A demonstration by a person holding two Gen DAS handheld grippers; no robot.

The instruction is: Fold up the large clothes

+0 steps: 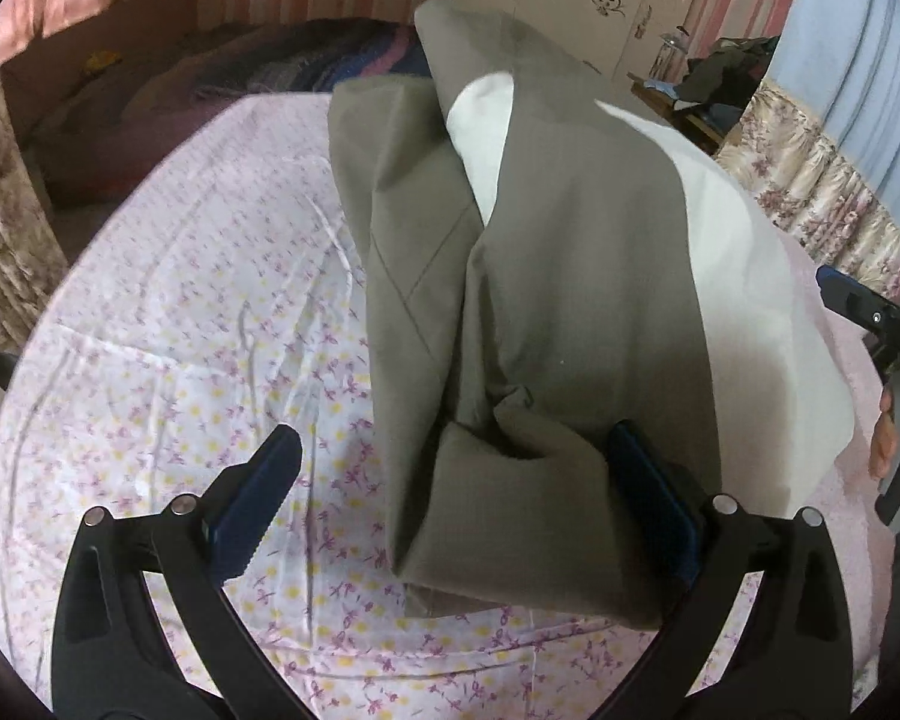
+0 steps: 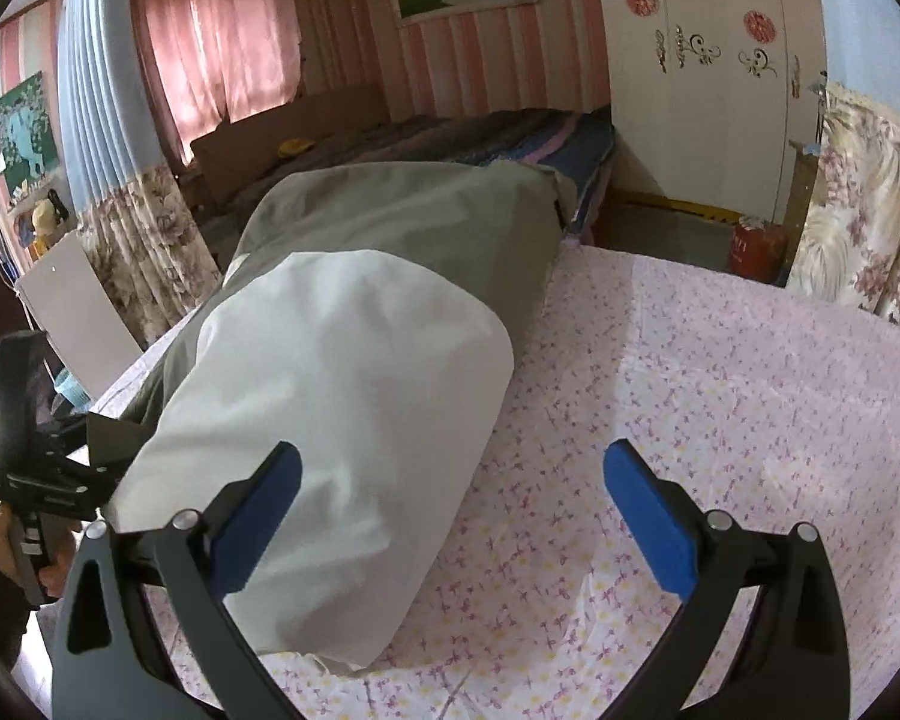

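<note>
Floral-printed cotton sheeting (image 1: 180, 330) is spread over the bed, pale with small pink and yellow sprigs. On it an olive-grey garment (image 1: 540, 276) is laid lengthwise, partly folded, with its white lining (image 2: 342, 396) turned out along one side (the right, as seen from the left wrist). The left tongs (image 1: 450, 498) are held spread wide, a bunched corner of the garment lying between the blue pads and against the right-hand one. The right tongs (image 2: 450, 516) are likewise spread, hovering at the lining's edge, nothing pinched.
</note>
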